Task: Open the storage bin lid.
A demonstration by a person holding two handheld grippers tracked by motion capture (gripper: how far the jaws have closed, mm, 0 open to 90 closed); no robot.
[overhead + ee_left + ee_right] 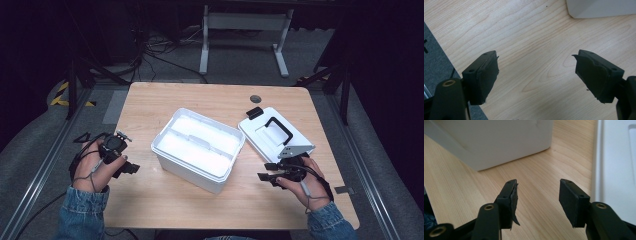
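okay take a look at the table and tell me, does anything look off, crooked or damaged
Two things. The lid is off the white box and lies askew beside it. The pads look worn: on the right gripper, one pad peels away with a loose flap, and the left gripper has ragged pad edges. Nothing spilled.

Two arms in blue denim sleeves come in from the bottom of the high view. The left hand (92, 167) holds the left tool (131, 169), which points to the right. Its jaws are wide apart with nothing between them. The right hand (302, 182) holds the right tool (265, 171), which points to the left. Its jaws are apart too, but not as wide, and nothing is between them. The two tools are well apart.
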